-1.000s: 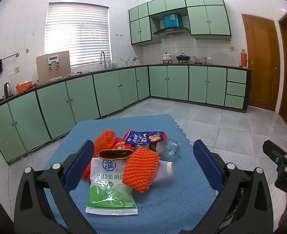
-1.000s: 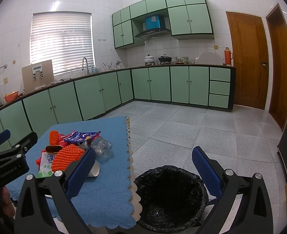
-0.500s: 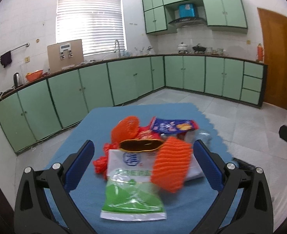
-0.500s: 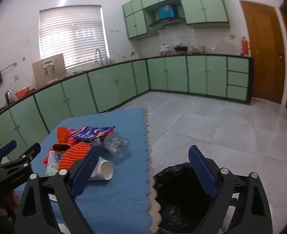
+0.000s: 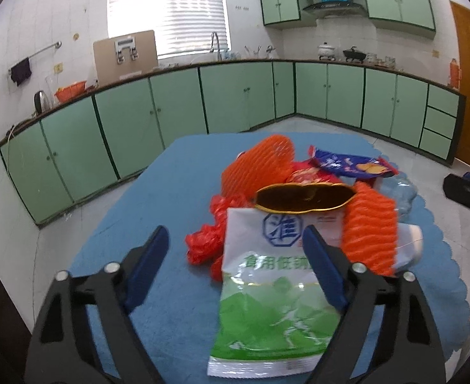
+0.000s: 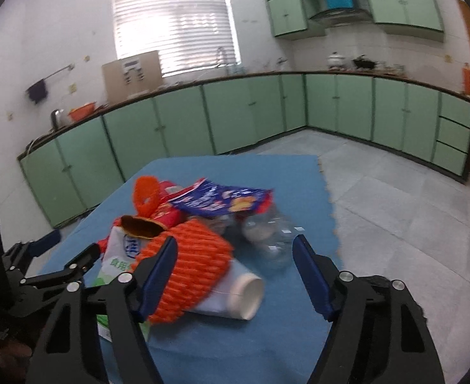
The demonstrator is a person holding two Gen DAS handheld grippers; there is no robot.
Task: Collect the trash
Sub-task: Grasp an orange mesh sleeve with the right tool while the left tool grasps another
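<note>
From the left wrist, the left gripper (image 5: 236,249) is hanging spread wide and empty over the blue mat (image 5: 158,192), its fingers straddling the green-and-white bag (image 5: 273,313) at the near edge of the trash pile. From the right wrist, the right gripper (image 6: 235,264) is gaping empty over the orange foam net (image 6: 190,268) and white cup (image 6: 244,297), with the clear bottle (image 6: 273,236) lying just beyond.

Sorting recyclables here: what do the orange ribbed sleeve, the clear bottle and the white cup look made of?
Orange sleeve: soft foam netting, matte, judging by its puffy ribbed mesh. Clear bottle: thin transparent plastic, glossy and crumpled. White cup: probably paper, matte with a rolled rim, though plastic cannot be ruled out.
</note>
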